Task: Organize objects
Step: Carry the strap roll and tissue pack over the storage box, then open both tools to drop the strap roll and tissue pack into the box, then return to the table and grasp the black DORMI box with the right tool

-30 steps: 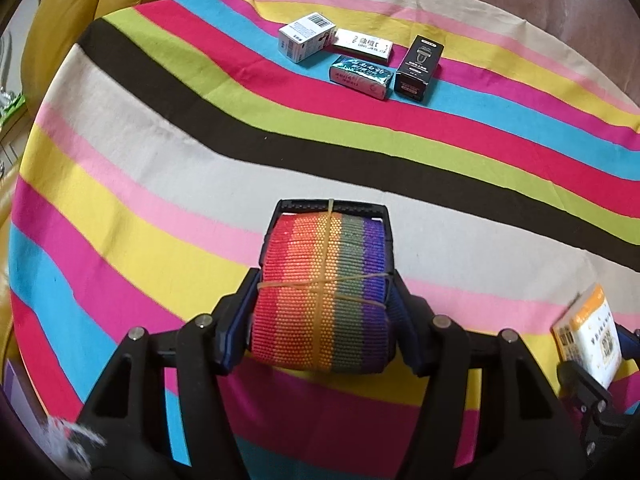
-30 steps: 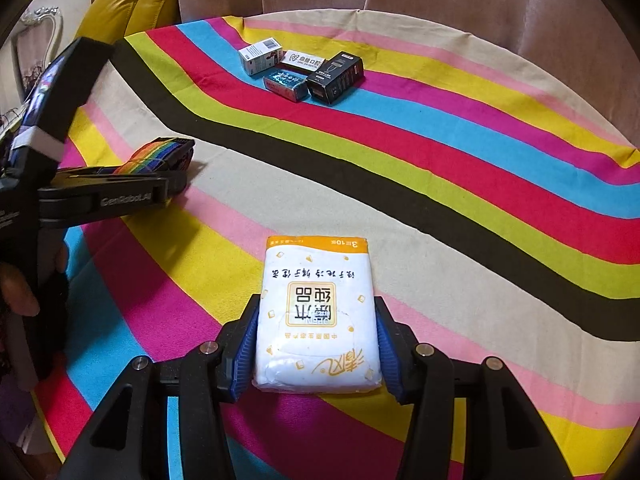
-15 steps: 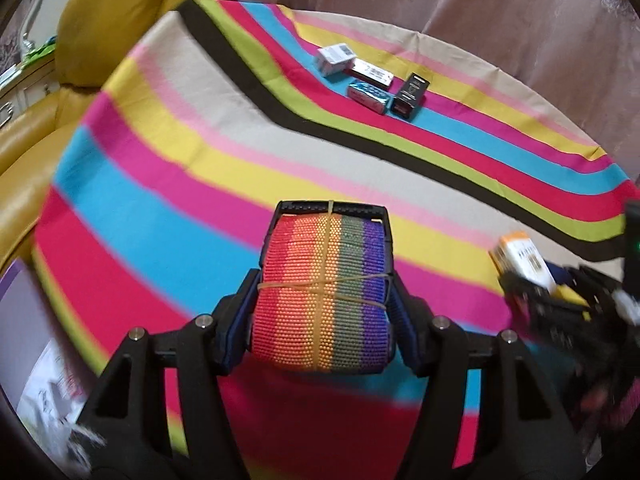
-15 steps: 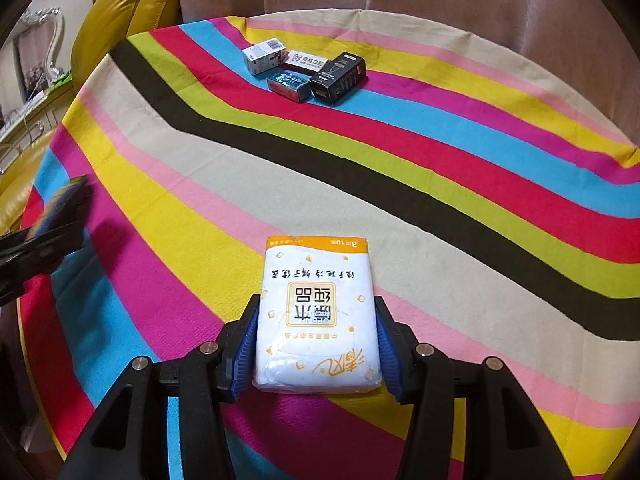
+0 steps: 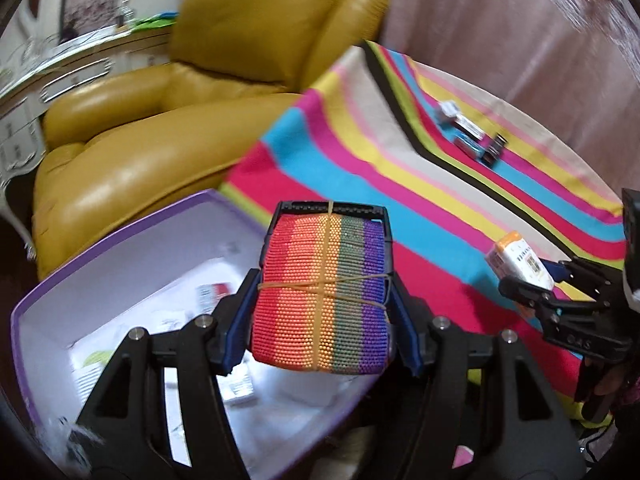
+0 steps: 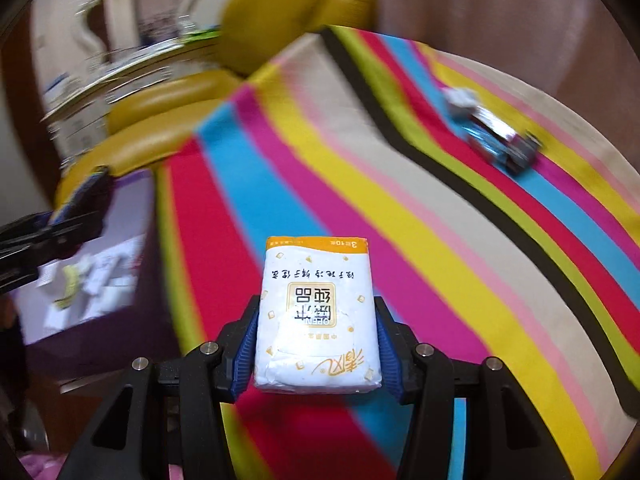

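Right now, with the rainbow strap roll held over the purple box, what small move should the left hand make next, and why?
Probably lower the rainbow strap roll a little into the purple box before letting go. The left gripper holds it above the box's open white inside, near its table-side edge, with small packets already lying there.

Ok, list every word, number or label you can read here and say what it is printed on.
"OPEN": on the tissue pack held in the right gripper, seen upside down.
"3" and "10": on the pack's orange top band, upside down.
Chinese characters on the pack: visible, not transcribed here.
"OAS" or similar: moulded on the right gripper, unclear.
Small boxes on the striped cloth: too blurred.
Papers in the purple box: too blurred.
Rainbow strap roll in the left gripper: no text.
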Demonstrator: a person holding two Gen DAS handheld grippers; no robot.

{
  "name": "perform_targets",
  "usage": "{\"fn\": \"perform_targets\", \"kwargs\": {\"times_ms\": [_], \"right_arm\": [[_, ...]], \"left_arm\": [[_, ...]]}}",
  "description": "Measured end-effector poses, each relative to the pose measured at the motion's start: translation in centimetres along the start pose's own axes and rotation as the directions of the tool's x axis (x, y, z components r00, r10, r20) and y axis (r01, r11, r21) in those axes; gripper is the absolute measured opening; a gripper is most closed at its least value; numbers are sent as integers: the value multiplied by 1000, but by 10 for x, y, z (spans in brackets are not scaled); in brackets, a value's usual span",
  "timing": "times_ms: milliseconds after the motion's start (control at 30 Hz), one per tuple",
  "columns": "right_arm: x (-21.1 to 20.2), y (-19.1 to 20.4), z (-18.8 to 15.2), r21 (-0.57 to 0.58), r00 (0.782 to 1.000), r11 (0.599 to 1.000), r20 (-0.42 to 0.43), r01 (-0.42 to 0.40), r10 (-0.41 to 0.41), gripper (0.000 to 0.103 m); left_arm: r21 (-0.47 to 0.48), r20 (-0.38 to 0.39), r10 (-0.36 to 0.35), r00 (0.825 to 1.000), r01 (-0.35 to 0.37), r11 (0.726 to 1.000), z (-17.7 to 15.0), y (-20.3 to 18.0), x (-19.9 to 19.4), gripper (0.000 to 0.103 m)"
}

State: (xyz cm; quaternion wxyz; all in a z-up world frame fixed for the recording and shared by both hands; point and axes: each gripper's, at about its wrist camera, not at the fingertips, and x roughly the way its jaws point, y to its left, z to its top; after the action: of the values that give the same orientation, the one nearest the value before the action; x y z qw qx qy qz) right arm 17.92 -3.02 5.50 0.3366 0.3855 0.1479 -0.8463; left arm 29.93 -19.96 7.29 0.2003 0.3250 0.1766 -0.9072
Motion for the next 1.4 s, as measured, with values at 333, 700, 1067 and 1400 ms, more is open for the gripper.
{"fn": "perform_targets", "kwargs": {"times_ms": [333,700,1067,1400], "right_arm": [[8,94,23,-169,983,968,-35,-186,182,52],[36,201,25,-375,948,871,-125,-317,291,53],[27,133,37,-196,941,921,-28,-336,337,61],[38,-97,8,256,994,961,-17,107,-106,61]], "left_arm": [[-78,23,123,992,-121,990,-23,72,-26,64],[-157,-50,302,952,-306,939,-42,129,-28,66],[18,66,275,959,-277,961,1,52,-18,95],[191,-30,-34,999,39,981,70,-123,118,98]]}}
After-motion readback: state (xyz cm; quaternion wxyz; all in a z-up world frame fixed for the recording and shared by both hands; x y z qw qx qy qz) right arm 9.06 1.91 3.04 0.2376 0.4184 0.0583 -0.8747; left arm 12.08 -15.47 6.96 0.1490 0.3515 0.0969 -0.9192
